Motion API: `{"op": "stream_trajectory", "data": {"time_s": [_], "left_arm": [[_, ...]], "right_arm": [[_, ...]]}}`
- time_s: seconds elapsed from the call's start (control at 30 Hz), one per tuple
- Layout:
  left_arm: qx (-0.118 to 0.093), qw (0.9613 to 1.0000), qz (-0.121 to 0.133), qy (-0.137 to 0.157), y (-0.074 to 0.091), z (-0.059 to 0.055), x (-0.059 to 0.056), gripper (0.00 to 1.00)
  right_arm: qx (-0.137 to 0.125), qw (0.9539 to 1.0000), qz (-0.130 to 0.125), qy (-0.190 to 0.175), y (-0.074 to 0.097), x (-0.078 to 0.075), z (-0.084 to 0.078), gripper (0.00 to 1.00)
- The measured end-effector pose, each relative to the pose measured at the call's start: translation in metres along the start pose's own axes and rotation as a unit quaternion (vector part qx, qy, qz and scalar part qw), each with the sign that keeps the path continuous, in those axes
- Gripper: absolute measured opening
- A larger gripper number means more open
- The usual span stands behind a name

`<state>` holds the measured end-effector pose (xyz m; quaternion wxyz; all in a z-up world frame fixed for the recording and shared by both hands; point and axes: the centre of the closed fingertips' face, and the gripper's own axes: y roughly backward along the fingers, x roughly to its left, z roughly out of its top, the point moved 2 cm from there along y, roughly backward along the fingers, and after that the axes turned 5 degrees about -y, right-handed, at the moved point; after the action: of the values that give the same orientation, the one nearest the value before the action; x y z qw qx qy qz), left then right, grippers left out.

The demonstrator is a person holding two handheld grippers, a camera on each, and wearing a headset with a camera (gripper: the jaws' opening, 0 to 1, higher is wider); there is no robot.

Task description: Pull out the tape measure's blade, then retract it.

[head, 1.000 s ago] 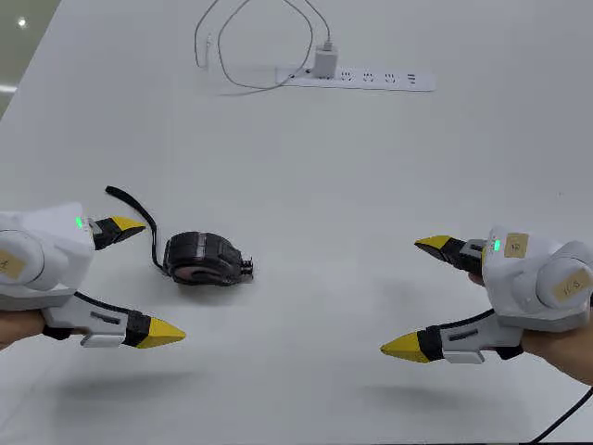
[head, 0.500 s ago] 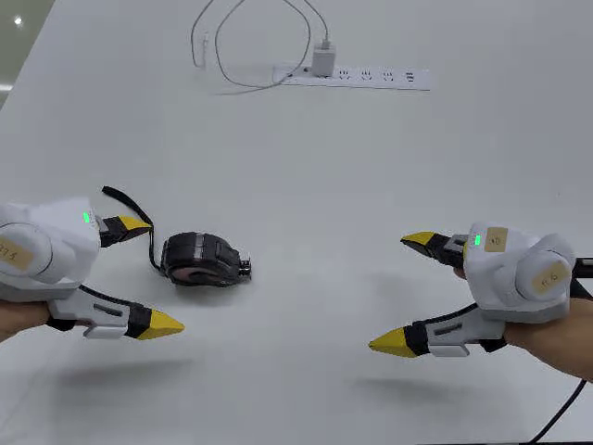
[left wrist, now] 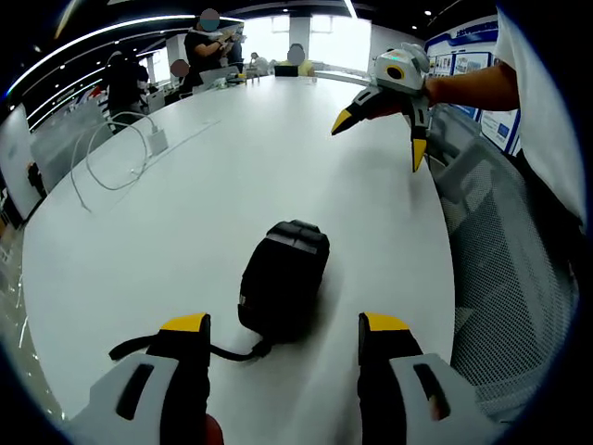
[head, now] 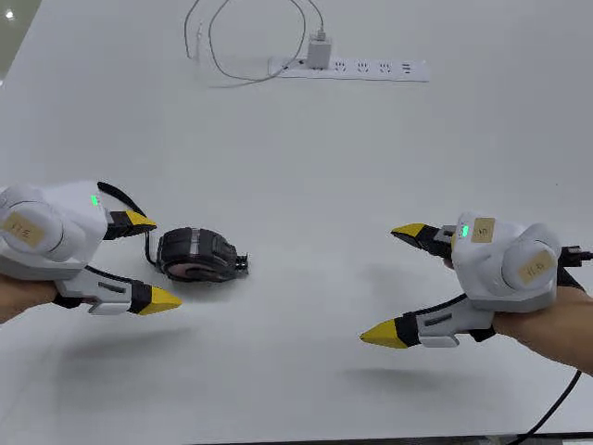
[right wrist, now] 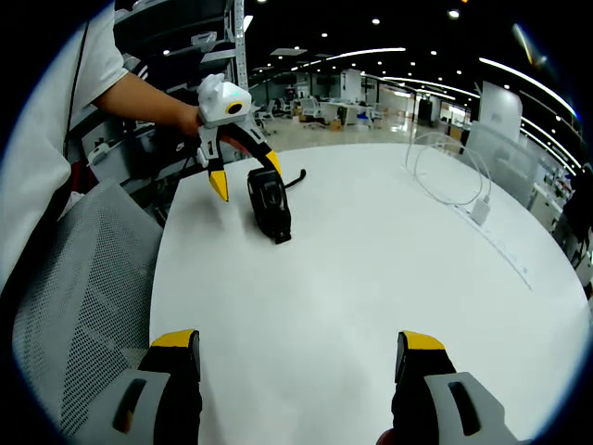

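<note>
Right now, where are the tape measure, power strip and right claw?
tape measure (head: 196, 256), head view, black case middle.
power strip (head: 371, 69), head view, white top.
right claw (head: 378, 284), head view, midway between yellow tips.

Big white counter in an open-plan hall
Rounded white counter (head: 371, 167), matte, soft glare from overhead; white power strip (head: 371, 69) near the far edge, a white charger (head: 320, 53) plugged in, a white cable (head: 218, 37) looping beside it. Grey mesh chair back (right wrist: 83, 269) just beside the near edge. Dark ceiling, long strip lights (right wrist: 371, 53) and small spot lamps (right wrist: 454, 14). Blue display boards (left wrist: 454, 56) along one side; people (left wrist: 206, 57) standing past the counter's far end, strong brightness behind them
</note>
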<state>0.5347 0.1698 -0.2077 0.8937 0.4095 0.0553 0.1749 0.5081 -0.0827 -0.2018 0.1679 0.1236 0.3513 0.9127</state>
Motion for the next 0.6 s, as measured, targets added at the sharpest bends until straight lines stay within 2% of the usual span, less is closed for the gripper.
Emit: {"op": "stream_trajectory", "data": {"time_s": [0.1,0.33,0.53,0.6], "left_arm": [[0.004,0.9999,0.001,-0.013,-0.002,0.000,0.002,0.55],[0.005,0.9997,-0.007,-0.021,-0.007,0.005,0.005,0.47],[0.020,0.9992,-0.011,-0.033,-0.012,0.001,0.006,0.40],[0.019,0.9993,-0.013,-0.028,-0.013,0.001,0.006,0.40]], "right_arm": [[0.000,1.0000,0.000,0.000,0.000,0.000,0.000,0.86],[-0.001,1.0000,-0.001,-0.001,0.000,-0.002,0.000,0.85],[-0.002,1.0000,-0.002,-0.003,0.000,-0.003,-0.001,0.85],[-0.003,1.0000,-0.002,-0.004,0.000,-0.003,-0.001,0.84]]}}
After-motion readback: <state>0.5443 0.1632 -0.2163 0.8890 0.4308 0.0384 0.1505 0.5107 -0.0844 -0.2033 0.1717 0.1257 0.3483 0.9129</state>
